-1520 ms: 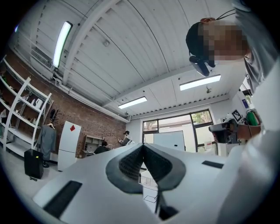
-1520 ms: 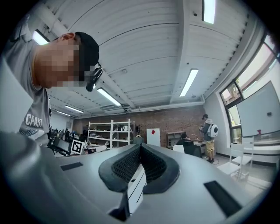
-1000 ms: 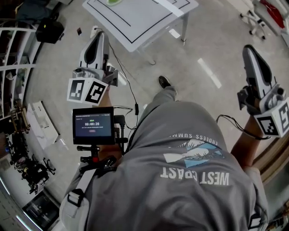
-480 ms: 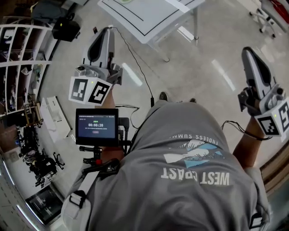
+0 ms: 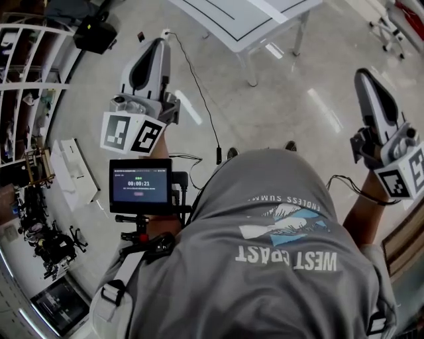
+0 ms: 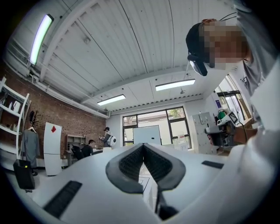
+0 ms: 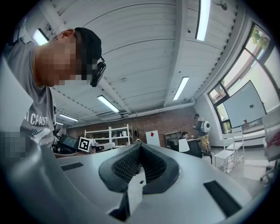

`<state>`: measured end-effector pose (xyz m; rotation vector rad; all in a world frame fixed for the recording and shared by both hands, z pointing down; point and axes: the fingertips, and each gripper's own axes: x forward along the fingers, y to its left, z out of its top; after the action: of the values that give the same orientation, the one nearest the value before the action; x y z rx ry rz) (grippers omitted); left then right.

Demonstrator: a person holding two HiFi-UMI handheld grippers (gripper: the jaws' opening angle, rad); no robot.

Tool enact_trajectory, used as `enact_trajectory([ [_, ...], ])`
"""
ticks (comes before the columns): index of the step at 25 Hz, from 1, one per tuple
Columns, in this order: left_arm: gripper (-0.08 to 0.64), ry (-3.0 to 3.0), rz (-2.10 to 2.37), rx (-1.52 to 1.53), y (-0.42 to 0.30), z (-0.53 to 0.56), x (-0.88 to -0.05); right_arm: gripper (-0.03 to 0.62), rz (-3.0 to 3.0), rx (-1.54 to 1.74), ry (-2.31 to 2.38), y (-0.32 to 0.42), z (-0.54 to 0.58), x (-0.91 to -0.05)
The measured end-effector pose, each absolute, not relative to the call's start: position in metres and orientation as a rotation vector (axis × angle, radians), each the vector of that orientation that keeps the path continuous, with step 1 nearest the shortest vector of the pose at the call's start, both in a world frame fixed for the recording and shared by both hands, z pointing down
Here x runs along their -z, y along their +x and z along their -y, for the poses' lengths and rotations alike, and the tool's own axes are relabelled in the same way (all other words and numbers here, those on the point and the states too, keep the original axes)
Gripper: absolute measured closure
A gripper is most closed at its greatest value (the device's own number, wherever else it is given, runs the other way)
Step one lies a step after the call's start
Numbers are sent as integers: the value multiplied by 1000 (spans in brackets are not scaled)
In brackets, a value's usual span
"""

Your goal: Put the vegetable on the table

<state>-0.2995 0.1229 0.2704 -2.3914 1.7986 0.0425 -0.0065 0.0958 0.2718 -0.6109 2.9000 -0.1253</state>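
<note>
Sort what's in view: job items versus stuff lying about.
Job: table; left hand-held gripper, shut, empty; right hand-held gripper, shut, empty. No vegetable in view.
Lying about: floor cable, shelving, black bag, white chair.

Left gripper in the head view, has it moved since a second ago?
Yes. The left gripper has drawn away from the white table, toward the left.

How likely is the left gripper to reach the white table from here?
Probably not yet: the left gripper, fingers shut and empty, is held close to the person, and open floor separates it from the table. Nothing blocks the way.
</note>
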Motion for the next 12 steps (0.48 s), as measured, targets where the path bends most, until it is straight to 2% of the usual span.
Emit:
enact_trajectory([
  [12, 553, -2465, -1778, -173, -490, -213, -293, 586, -2973, 68, -740, -191, -218, -273],
])
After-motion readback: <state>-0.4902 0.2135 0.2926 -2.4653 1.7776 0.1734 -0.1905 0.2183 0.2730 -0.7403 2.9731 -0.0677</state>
